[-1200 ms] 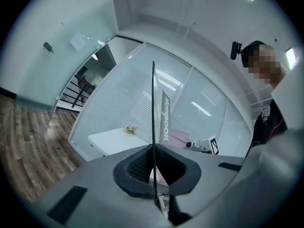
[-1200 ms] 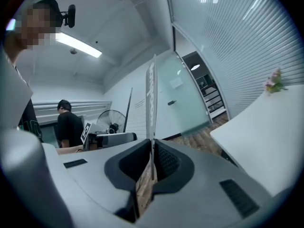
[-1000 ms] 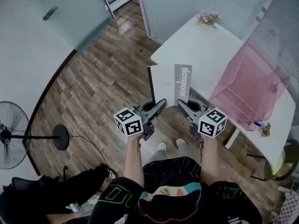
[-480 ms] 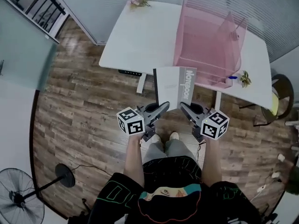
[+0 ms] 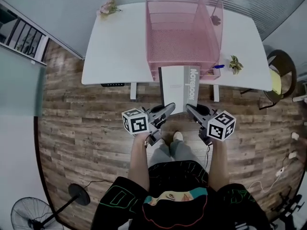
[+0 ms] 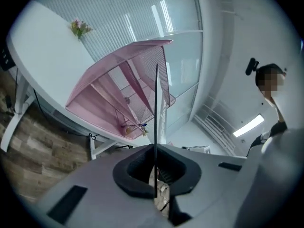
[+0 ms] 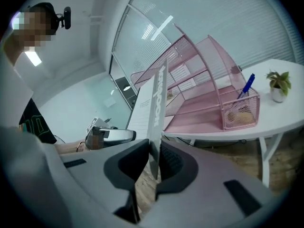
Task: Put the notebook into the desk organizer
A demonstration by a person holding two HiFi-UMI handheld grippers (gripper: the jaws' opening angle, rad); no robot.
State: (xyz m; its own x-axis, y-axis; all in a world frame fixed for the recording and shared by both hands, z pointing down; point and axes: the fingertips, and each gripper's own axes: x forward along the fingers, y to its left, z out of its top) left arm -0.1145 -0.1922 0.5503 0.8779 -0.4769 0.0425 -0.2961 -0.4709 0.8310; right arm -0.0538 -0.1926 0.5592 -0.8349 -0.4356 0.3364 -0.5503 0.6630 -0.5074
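Jaws: left gripper [image 5: 169, 107] clamped, right gripper [image 5: 189, 108] just widening, on notebook [image 5: 175, 87] near edge, before desk organizer [image 5: 178, 38]

The only word that can be read is "Notebook"; it runs in pale letters along the grey band [image 5: 192, 83] of the notebook [image 5: 172, 87], at the end of the band nearest the desk organizer [image 5: 180, 32]; the right gripper view shows the same lettering along the band [image 7: 158, 99]; a small mark on the white cover [image 5: 171, 86], beside the band, is too small to read.
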